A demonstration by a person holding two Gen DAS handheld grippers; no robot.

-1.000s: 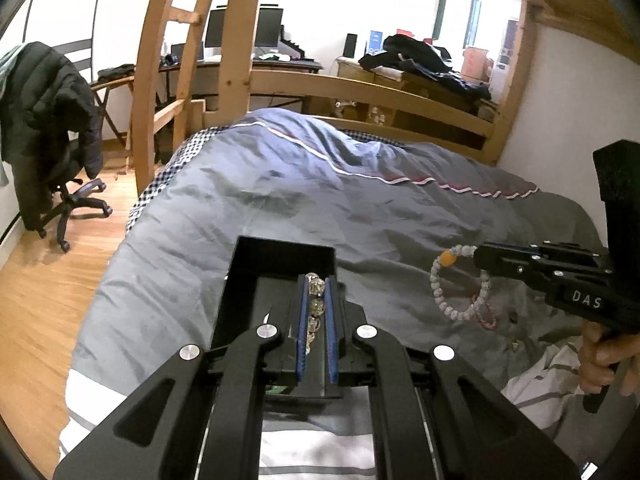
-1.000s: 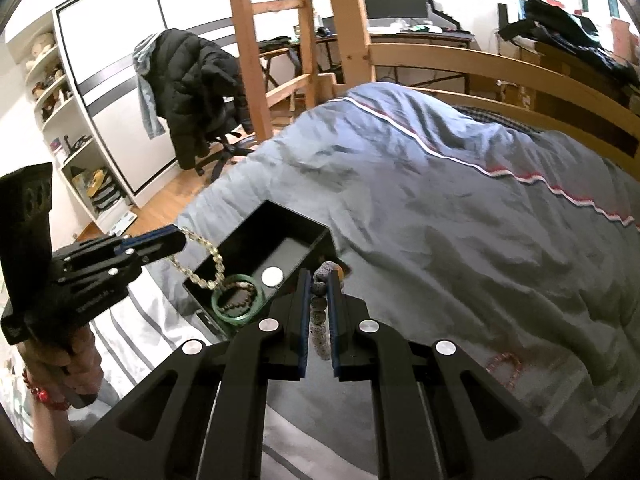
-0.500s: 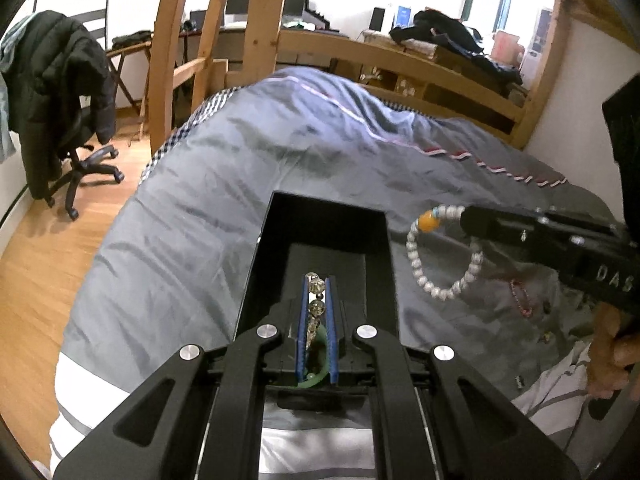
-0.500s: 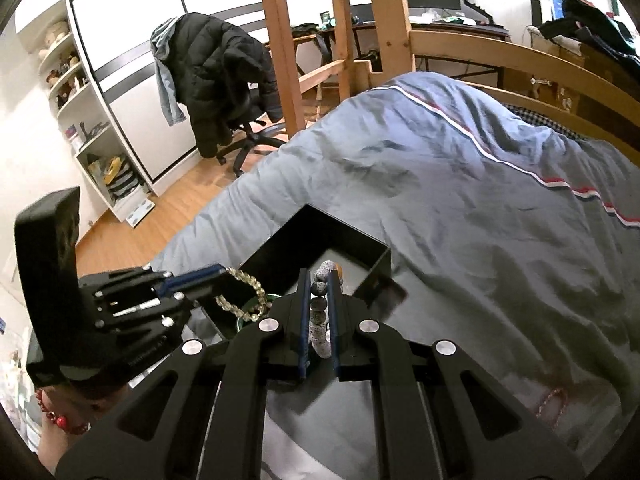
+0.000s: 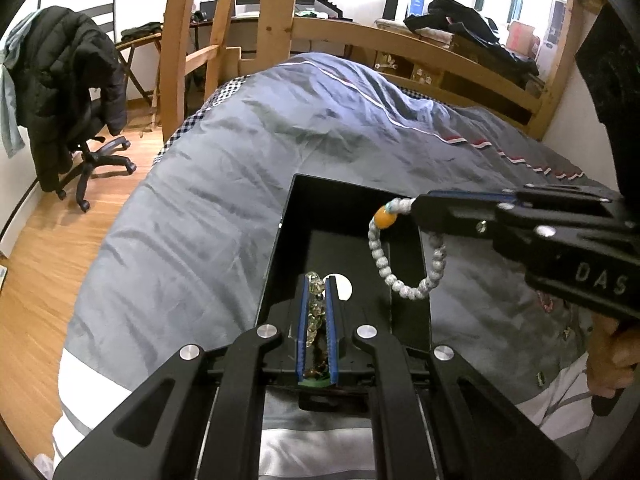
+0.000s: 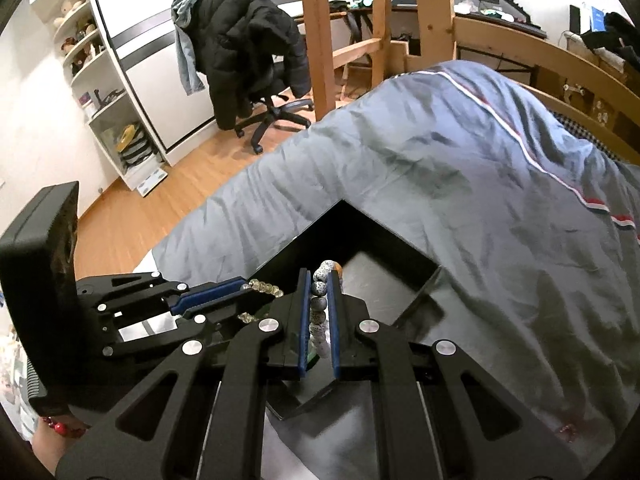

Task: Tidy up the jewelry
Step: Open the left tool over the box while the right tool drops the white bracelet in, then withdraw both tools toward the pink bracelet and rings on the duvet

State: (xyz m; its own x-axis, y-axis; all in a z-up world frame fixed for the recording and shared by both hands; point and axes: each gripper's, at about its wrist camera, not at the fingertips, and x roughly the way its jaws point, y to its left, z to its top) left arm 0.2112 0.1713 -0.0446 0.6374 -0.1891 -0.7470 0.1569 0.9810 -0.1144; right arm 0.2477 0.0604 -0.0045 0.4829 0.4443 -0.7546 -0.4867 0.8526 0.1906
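A black open box (image 5: 294, 216) (image 6: 404, 240) sits on the grey bed cover. My left gripper (image 5: 316, 282) is shut on a pale clear-bead bracelet (image 5: 314, 312) and holds it over the box's near end; it also shows in the right wrist view (image 6: 244, 286) with the bracelet (image 6: 262, 289). My right gripper (image 6: 320, 276) is shut on a grey speckled bead bracelet (image 6: 320, 308) with an orange bead, over the box. In the left wrist view that bracelet (image 5: 400, 284) hangs from the right gripper (image 5: 416, 204) above the box's right wall. A green bangle (image 5: 316, 380) lies in the box.
A small red bracelet (image 6: 566, 428) lies on the cover to the right, also seen in the left wrist view (image 5: 546, 302). The wooden bed frame (image 5: 276, 12) rises behind. An office chair with a black jacket (image 6: 248, 56) stands on the wood floor to the left.
Both grippers have moved in over the black box, each carrying its bracelet. The right gripper's bracelet came from over the cover to above the box's right wall.
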